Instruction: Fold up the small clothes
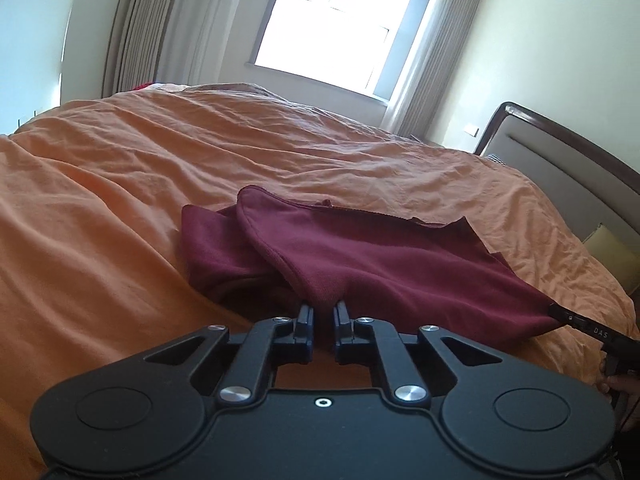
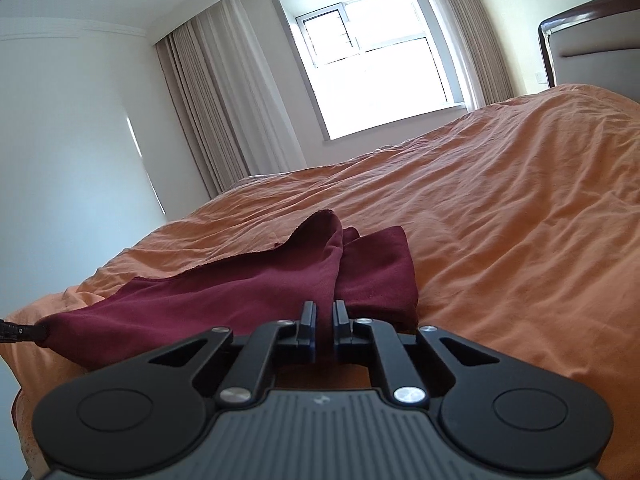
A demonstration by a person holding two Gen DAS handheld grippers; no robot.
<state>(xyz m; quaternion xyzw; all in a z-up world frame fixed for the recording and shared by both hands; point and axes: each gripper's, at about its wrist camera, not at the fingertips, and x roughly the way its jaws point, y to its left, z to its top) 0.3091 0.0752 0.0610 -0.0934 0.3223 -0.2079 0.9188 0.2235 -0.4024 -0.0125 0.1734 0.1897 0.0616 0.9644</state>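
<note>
A dark red garment lies partly bunched on the orange bedspread. My left gripper is shut on its near edge, the cloth pinched between the fingers. My right gripper is shut on the garment's other near corner. In the left wrist view the right gripper's fingertips show at the far right, clamped on the cloth. In the right wrist view the left gripper's fingertip shows at the far left, holding the stretched corner. A folded part lies behind on the bed.
The orange bedspread covers the whole bed. A padded headboard with a dark wood frame stands at the right. A bright window and beige curtains are beyond the bed.
</note>
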